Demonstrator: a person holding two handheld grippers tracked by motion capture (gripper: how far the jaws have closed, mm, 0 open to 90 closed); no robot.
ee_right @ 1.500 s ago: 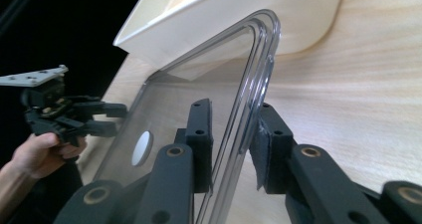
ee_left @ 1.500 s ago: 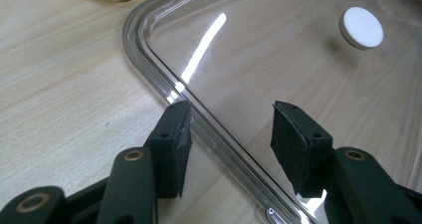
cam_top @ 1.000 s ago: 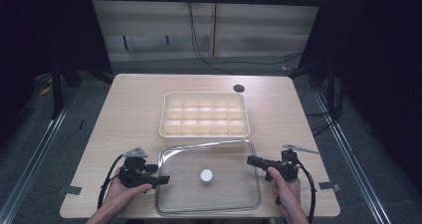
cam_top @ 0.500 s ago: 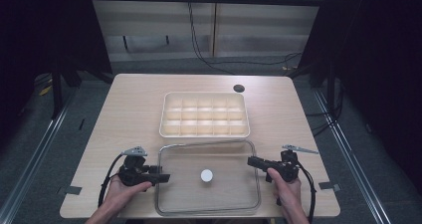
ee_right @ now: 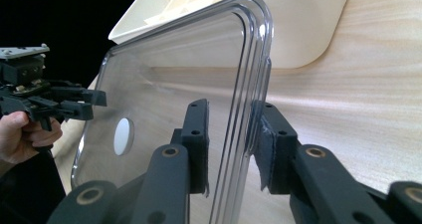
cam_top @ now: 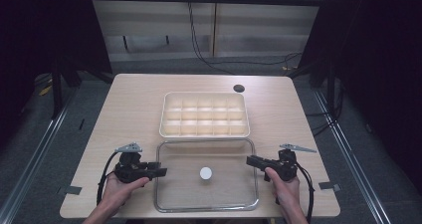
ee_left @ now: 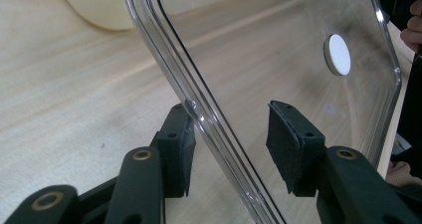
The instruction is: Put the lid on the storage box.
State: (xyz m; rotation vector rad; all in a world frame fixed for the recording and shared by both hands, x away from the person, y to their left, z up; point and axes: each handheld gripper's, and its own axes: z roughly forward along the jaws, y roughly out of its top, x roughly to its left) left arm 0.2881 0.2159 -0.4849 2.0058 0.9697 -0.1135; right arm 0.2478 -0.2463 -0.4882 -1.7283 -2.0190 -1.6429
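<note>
A clear plastic lid [cam_top: 224, 189] with a white round disc [cam_top: 205, 172] at its centre lies flat on the table, in front of a cream compartment tray [cam_top: 204, 134]. My left gripper [cam_top: 161, 171] straddles the lid's left rim [ee_left: 199, 109]. Its jaws have just been closing; one pad [ee_left: 181, 134] touches the rim and the other stands off, so it is open. My right gripper [cam_top: 250, 160] straddles the right rim [ee_right: 249, 84]. Its jaws have just been opening, and a gap shows beside one pad [ee_right: 199, 134].
A small black round spot [cam_top: 239, 88] sits on the table behind the tray. Bare wood lies left and right of the tray. The table's front edge runs just below the lid. Cables trail from both grippers toward the person's hands.
The left gripper's jaws have narrowed around the lid's left rim. The lid, the tray and the right hand have stayed where they were.
</note>
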